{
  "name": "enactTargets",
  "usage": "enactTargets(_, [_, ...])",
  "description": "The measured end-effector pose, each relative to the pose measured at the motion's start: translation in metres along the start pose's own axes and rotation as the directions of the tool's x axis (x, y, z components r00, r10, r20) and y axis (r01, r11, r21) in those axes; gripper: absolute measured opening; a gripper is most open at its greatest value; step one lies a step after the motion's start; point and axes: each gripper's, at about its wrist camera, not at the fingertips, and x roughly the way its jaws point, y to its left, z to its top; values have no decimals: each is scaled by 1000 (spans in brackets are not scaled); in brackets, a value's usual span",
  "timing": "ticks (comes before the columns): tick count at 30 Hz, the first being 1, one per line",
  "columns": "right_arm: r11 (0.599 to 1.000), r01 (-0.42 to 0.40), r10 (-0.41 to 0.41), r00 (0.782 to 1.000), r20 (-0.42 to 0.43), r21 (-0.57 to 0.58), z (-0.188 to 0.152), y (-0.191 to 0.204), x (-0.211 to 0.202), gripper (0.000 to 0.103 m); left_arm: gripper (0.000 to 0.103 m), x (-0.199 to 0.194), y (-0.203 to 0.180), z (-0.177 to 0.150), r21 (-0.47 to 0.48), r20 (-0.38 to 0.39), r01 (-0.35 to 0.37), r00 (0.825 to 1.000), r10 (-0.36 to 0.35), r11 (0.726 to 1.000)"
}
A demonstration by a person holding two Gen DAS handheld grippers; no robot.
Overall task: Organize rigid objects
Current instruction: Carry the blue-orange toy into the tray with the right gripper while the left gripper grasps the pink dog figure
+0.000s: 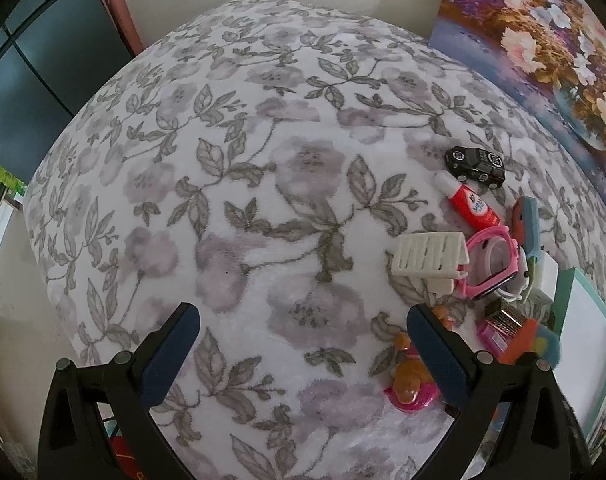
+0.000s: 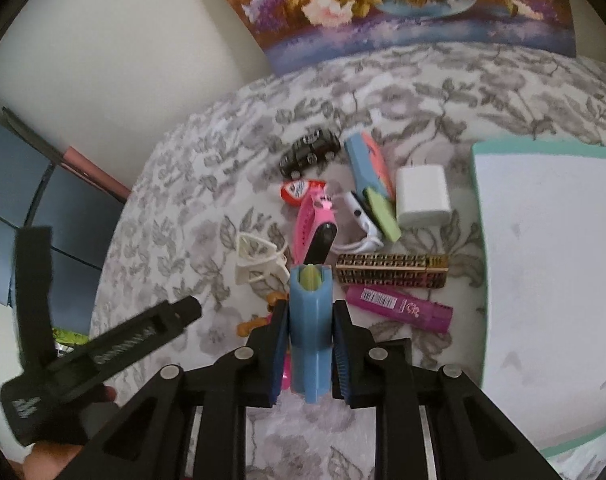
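Note:
My right gripper is shut on a blue plastic toy with a green tip, held just above the flowered cloth. Ahead of it lie a pink watch, a gold bar-shaped case, a purple tube, a white charger block, a blue-and-coral case, a black toy car and a white clip. My left gripper is open and empty over bare cloth, left of the pile: the white clip, a red tube, the car.
A white tray with a teal rim lies right of the pile; it also shows in the left wrist view. A flower painting leans on the wall behind. A pink-and-orange toy lies by my left gripper's right finger.

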Motion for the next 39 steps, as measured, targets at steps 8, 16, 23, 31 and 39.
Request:
enactTargets(8, [999,-8,7,999,48,34,5,-12,-31,23,103,-3,-14,-5,38,1,15,1000,-15,999])
enactTargets(16, [998,12,-16,998,65,54,9,-27,-47,23,103,-1,-35,-12,98,-11,17,1000,-16,995])
enactTargets(23, [997,4,-10,997,73,76,10,-38,-55,23,102,9,-56,-21,163,-39,8,999,-2,987])
enactTargets(31, [997,-1,-5,998,70,77,10,-40,-57,23,84,25,-68,-29,199,-86,36,996,-19,979])
enactTargets(39, [996,5,-10,999,50,90,7,-45,-51,23,69,49,-81,-39,217,-129,47,991,-18,975])
